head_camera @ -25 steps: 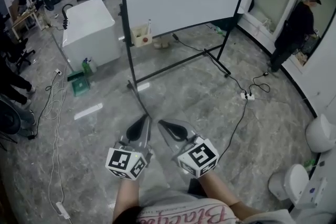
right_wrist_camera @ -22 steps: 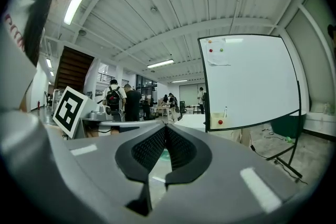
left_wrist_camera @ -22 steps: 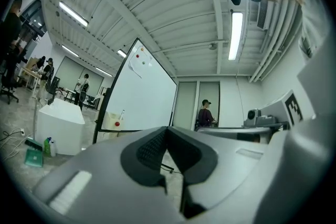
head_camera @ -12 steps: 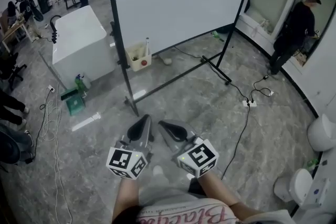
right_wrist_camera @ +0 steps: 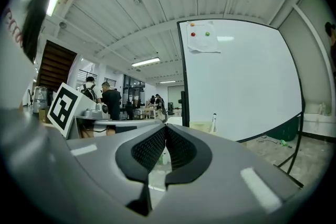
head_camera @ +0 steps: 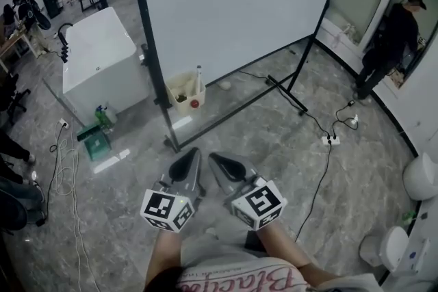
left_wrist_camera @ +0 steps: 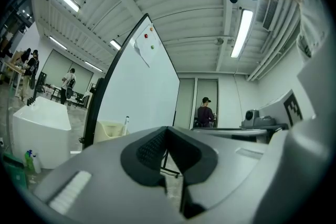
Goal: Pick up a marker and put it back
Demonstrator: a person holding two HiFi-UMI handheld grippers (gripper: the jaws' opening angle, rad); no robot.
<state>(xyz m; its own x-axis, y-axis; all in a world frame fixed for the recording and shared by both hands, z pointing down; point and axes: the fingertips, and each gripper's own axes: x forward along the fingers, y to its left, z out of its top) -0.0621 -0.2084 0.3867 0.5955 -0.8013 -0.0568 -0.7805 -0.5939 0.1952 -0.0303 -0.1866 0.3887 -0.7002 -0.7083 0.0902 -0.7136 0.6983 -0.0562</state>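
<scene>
A white marker point(head_camera: 198, 76) stands upright in a cream box point(head_camera: 183, 91) hung low on the frame of a big whiteboard point(head_camera: 233, 3). The left gripper view shows the marker point(left_wrist_camera: 126, 122) and the box point(left_wrist_camera: 111, 129) left of the jaws; in the right gripper view the marker point(right_wrist_camera: 213, 120) stands right of them. My left gripper point(head_camera: 194, 152) and right gripper point(head_camera: 212, 158) are held side by side, level, over the floor, short of the board. Both are shut with nothing between their jaws, as both gripper views show point(left_wrist_camera: 167, 128) point(right_wrist_camera: 165, 126).
The whiteboard's black stand legs point(head_camera: 287, 89) spread across the floor. A white cabinet point(head_camera: 99, 61) stands left, with a green spray bottle and dustpan point(head_camera: 96, 139) beside it. Cables and a power strip point(head_camera: 332, 140) lie right. A person point(head_camera: 393, 44) stands at far right; others work at back left.
The whiteboard, the box and the marker have come closer and lower in the head view as I walked forward. Both grippers keep their same shut pose in front of me.
</scene>
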